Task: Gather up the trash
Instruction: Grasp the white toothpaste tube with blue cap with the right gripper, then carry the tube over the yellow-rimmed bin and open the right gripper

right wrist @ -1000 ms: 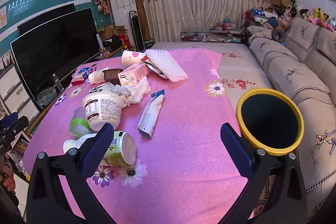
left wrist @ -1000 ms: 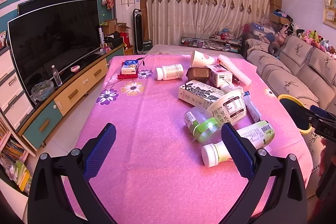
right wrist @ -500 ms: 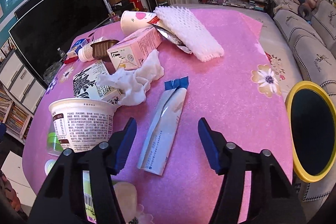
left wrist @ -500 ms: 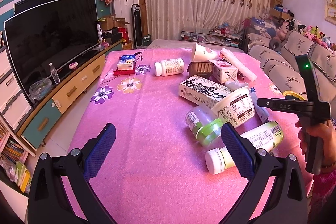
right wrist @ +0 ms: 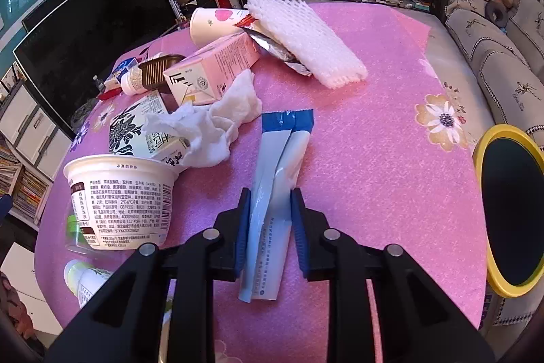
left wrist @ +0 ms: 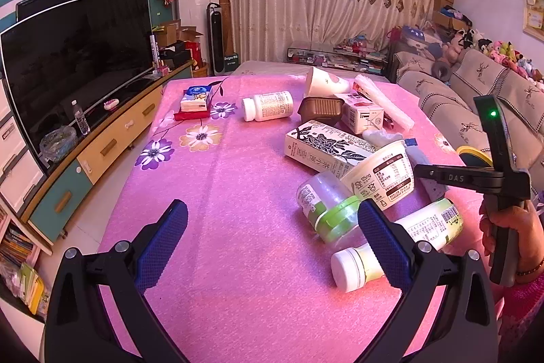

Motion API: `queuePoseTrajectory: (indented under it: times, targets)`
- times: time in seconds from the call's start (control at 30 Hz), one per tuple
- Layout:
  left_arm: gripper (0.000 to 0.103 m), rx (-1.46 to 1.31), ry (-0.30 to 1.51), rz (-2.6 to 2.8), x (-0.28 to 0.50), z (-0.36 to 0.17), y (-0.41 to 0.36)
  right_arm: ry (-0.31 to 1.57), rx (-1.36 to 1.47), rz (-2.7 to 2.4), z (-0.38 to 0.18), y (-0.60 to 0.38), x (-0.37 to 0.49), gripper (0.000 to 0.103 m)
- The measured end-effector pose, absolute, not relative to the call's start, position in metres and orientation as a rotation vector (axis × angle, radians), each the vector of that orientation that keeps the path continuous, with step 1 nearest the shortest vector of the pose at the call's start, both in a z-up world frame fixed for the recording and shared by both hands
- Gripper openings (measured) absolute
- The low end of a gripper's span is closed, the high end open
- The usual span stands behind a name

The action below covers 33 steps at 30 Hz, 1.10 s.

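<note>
my right gripper [right wrist: 270,213] is closing around the light, soft, flattened blue-capped tube [right wrist: 273,193] lying low in the frame's centre on the pink counter [right wrist: 374,159], pads just meeting its stiffer middle, while my left gripper [left wrist: 272,247] stays apart.

Both wrist views angled down, sharing the pink table [left wrist: 238,261]
</note>
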<state>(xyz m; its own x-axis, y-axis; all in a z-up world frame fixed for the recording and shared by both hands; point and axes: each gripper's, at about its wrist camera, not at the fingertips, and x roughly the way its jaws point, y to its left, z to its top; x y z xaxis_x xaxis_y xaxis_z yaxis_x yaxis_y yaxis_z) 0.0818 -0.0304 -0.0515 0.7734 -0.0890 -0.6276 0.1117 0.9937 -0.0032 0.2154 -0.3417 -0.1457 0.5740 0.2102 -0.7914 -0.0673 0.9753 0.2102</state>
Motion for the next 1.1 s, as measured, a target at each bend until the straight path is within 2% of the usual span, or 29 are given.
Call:
queuePoseTrajectory:
  times: [0.23, 0.37, 0.6, 0.87, 0.97, 1.03, 1.1]
  targets:
    - [0.099, 0.057, 0.675, -0.132, 0.082, -0.049, -0.042, 0.865, 0.217, 0.08, -0.12, -0.401, 0.196, 0.023]
    - [0.099, 0.067, 0.675, -0.151, 0.084, -0.05, -0.052, 0.852, 0.278, -0.055, -0.121, -0.471, 0.195, 0.023]
    - [0.099, 0.084, 0.693, -0.183, 0.089, -0.054, -0.07, 0.941, 0.383, -0.285, -0.173, -0.584, 0.209, 0.023]
    - [0.099, 0.102, 0.7, -0.211, 0.095, -0.055, -0.087, 1.057, 0.423, -0.395, -0.233, -0.63, 0.225, 0.025]
    - [0.099, 0.105, 0.704, -0.225, 0.096, -0.055, -0.092, 1.064, 0.429, -0.418, -0.24, -0.636, 0.226, 0.031]
    - [0.099, 0.109, 0.704, -0.235, 0.096, -0.055, -0.096, 1.052, 0.425, -0.425, -0.238, -0.639, 0.225, 0.039]
    - [0.099, 0.113, 0.705, -0.245, 0.095, -0.056, -0.099, 1.038, 0.412, -0.43, -0.232, -0.637, 0.222, 0.041]
